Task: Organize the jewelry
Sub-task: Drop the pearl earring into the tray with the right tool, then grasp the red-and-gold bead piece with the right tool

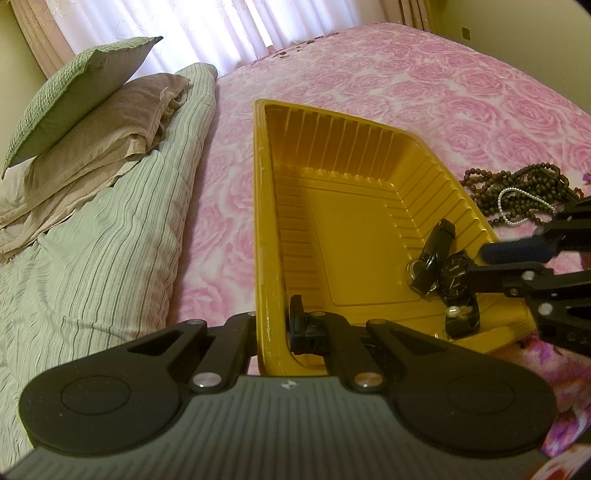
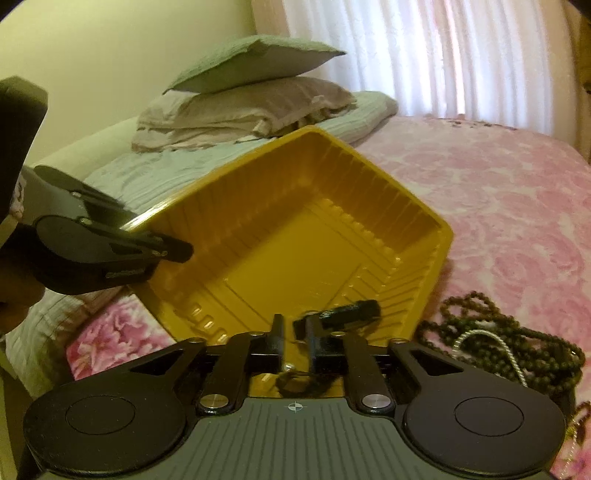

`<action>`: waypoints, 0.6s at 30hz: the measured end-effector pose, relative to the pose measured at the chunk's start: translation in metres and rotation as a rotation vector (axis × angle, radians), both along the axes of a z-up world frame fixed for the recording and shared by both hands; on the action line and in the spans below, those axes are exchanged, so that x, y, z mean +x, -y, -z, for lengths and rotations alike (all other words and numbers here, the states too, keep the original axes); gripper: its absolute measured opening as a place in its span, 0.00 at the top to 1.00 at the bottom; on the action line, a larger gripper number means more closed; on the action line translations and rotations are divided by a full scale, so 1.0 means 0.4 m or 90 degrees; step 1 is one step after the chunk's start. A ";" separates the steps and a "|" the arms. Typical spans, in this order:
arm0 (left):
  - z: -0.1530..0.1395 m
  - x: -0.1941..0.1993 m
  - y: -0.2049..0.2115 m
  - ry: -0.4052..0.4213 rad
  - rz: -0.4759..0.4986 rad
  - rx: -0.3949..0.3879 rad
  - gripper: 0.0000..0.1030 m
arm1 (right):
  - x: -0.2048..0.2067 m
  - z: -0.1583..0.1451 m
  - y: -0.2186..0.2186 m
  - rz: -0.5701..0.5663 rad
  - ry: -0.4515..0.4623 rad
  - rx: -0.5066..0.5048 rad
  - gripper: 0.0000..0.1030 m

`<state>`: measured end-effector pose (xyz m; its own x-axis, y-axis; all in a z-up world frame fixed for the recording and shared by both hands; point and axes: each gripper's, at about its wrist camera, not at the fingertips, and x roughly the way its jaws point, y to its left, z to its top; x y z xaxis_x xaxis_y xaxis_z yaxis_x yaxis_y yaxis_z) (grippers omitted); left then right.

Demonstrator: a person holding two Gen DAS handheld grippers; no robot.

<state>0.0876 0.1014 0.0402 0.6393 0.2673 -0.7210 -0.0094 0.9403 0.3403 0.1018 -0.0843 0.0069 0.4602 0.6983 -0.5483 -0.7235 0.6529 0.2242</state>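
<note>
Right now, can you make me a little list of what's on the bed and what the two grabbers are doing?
tray: yellow, on the pink bed cover, tilted
in tray: black watches, near one corner
beside tray: dark beads with a white pearl string, on the cover
left gripper: shut on the tray's rim
right gripper: jaws apart over the tray; whether they touch a watch I cannot tell
behind: pillows on a striped quilt

Daylight glows through the white curtain, overexposed; fisheye bends the edges, dark corners, right view slightly blurred
</note>
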 end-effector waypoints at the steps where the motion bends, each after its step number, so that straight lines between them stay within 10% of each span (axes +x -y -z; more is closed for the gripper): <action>1: 0.000 0.000 0.000 0.000 0.000 0.000 0.98 | -0.001 0.001 0.015 0.011 -0.001 0.003 0.66; 18: 0.001 -0.002 -0.001 0.000 0.001 0.003 0.98 | 0.004 0.092 0.389 0.325 -0.037 -0.069 0.65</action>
